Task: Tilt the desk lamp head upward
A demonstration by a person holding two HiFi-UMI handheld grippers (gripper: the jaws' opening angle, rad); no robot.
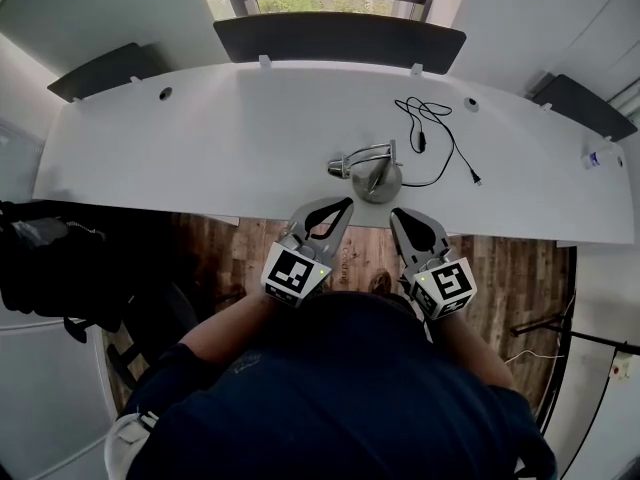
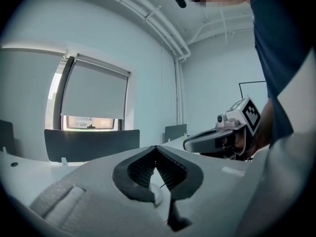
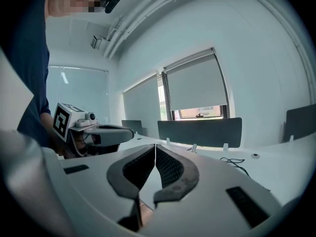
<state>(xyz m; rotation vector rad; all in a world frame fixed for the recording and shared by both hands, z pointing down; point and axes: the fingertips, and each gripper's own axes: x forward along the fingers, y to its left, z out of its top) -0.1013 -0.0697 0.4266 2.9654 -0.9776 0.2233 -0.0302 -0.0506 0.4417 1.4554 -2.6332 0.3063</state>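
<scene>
A small silver desk lamp (image 1: 372, 171) stands near the front edge of the white desk (image 1: 200, 138), its head (image 1: 338, 168) pointing left and low over the desk. Its black cable (image 1: 432, 128) loops off behind it to the right. My left gripper (image 1: 347, 204) hovers at the desk edge, just short of the lamp and to its left, jaws shut and empty. Just in front of the lamp base, my right gripper (image 1: 395, 213) is shut and empty too. The left gripper view shows closed jaws (image 2: 156, 148) and the right gripper (image 2: 217, 139) beside them. The right gripper view shows closed jaws (image 3: 155, 147) and the cable (image 3: 237, 165).
Dark divider panels stand along the desk's far edge (image 1: 340, 38), left (image 1: 105, 68) and right (image 1: 580, 103). A window lies behind the middle panel. A small object (image 1: 595, 158) sits at the desk's right end. A black chair (image 1: 40, 263) stands at the left over wood flooring.
</scene>
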